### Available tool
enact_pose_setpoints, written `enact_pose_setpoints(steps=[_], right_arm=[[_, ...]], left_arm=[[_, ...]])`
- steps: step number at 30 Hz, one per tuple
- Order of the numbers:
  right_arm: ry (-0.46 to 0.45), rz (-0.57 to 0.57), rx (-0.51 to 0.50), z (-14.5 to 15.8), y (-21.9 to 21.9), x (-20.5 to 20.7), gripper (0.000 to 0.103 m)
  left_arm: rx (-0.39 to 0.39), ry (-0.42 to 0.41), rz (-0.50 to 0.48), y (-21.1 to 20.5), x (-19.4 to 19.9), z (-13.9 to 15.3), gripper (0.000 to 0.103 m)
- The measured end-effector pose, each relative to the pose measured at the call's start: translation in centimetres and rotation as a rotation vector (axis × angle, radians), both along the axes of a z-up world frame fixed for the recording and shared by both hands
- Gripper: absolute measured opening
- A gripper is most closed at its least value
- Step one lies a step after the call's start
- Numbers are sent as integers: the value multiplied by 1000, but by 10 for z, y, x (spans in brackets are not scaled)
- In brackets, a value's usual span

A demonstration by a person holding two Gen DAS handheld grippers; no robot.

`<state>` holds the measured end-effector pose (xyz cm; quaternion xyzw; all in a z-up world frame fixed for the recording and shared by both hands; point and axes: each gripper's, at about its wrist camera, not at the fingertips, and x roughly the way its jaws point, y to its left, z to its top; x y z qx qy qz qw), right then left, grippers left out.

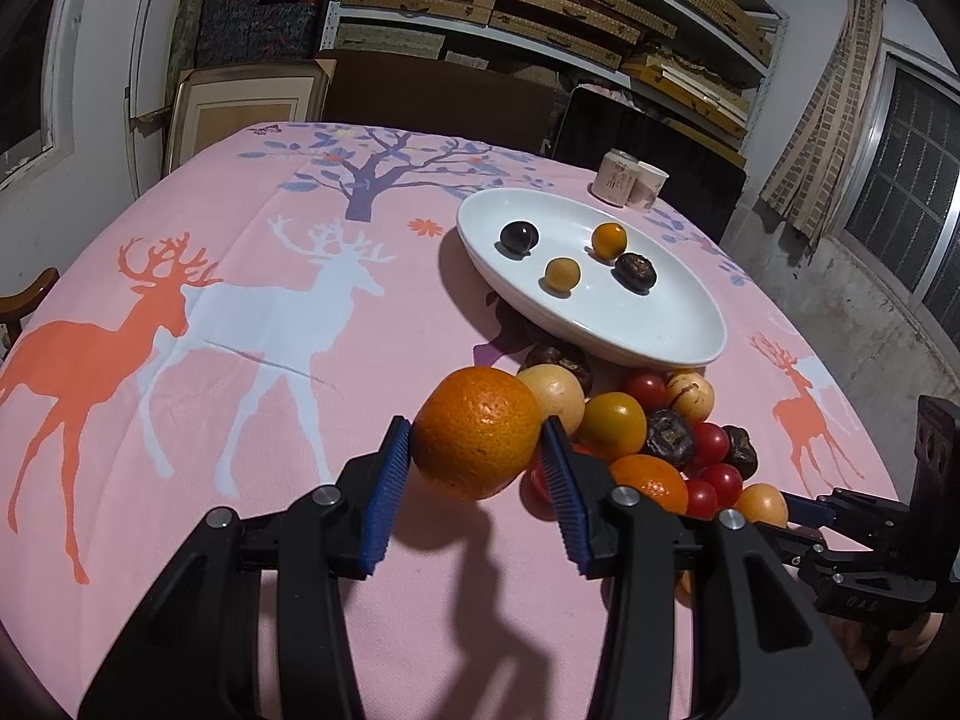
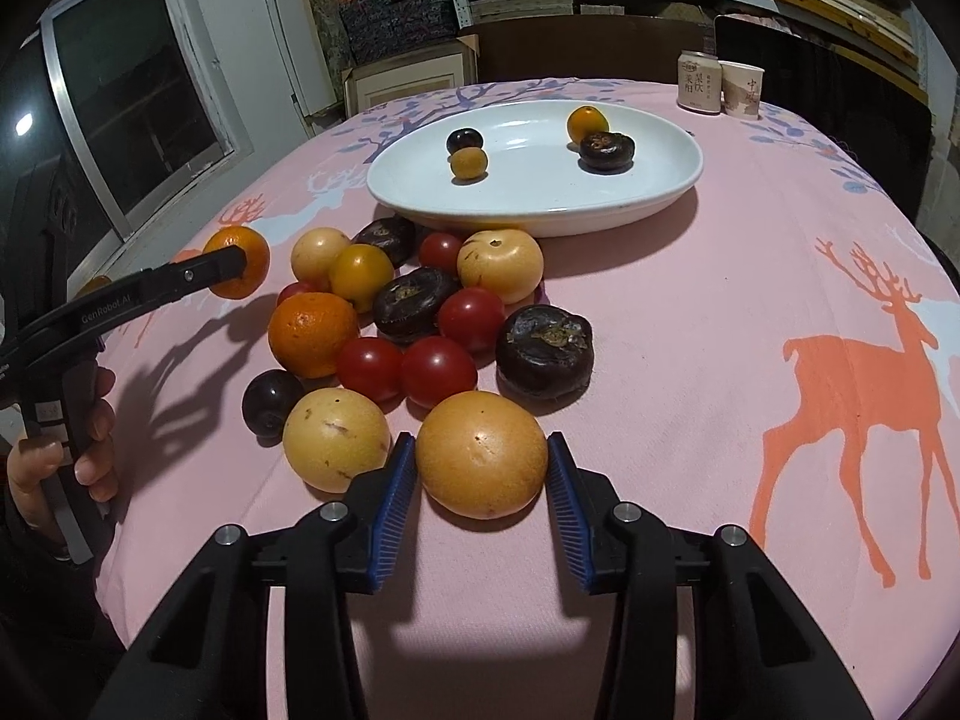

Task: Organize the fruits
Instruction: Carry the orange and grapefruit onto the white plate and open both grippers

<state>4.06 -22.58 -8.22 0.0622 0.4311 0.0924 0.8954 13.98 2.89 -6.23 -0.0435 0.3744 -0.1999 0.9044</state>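
We have a tangerine (image 1: 476, 433) clamped between the blue pads of our left gripper (image 1: 477, 441), lifted clear of the tablecloth (image 1: 240, 312); its shadow falls on the cloth below. In the right wrist view the same tangerine (image 2: 240, 261) shows at the tip of the left gripper (image 2: 231, 264), on the window side of the fruit pile and apart from it.

The white oval plate (image 1: 660, 342) is the landmark. From the held tangerine it lies ahead and to the right, beyond the loose pile, its long axis running diagonally away from the left gripper. Four small fruits already sit in it: a dark plum (image 1: 519, 238), two small yellow-orange fruits, and a dark wrinkled one (image 1: 636, 271). The near half of the plate looks bare, so we judge the drop should go there, carrying the tangerine over the pile rather than through it.

Our right gripper (image 2: 481, 468) sits on the side of the pile away from the plate, its fingers spread around a large yellow-orange round fruit (image 2: 482, 454). The pads stand close against both flanks, but we cannot tell whether they press it or merely bracket it; the fruit seems to rest on the cloth. For this fruit the plate lies straight ahead across the pile.
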Motion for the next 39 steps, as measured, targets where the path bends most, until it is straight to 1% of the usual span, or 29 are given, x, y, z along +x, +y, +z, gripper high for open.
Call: enact_pose_setpoints(steps=[3,5,6,9,11,13,15,16,17,22,25,28,30,32,34,39], right_arm=[[1,-2,10,0,-1,0,44],[0,-2,8,0,-1,0,44],[0,-2,9,0,0,-1,44],[1,-3,20,0,-1,-1,44],[2,-4,28,0,-2,-1,44],[1,-4,30,0,-3,0,44],[0,-3,38,0,-4,0,44],[1,-4,41,0,-5,0,44],[2,-4,44,0,-5,1,44],[-2,-7,52,0,-7,1,44],[-17,-14,64,1,-9,-2,44],[-38,-20,78,4,-13,-7,44],[-41,-14,84,8,-17,-10,44],[-51,-22,83,16,-25,-10,44],[-71,-33,87,29,-34,-8,44],[-148,-57,68,73,-58,13,44]], left_arm=[[7,56,4,0,9,-8,44],[10,116,5,-1,18,-17,44],[3,124,3,0,19,-19,44],[39,120,-7,-8,19,-18,45],[50,156,-33,-13,24,-24,50],[46,159,-28,-13,25,-26,49],[53,136,-4,-12,25,-23,47],[43,126,2,-10,24,-22,44],[37,126,3,-8,24,-21,44],[26,97,10,-6,21,-17,43],[-5,49,15,0,12,-8,43],[-7,0,13,2,0,2,43],[-8,-5,-6,0,-6,6,43],[21,1,-33,-10,-9,11,43],[42,-15,-57,-22,-11,19,43],[70,-47,-123,-58,-1,46,43]])
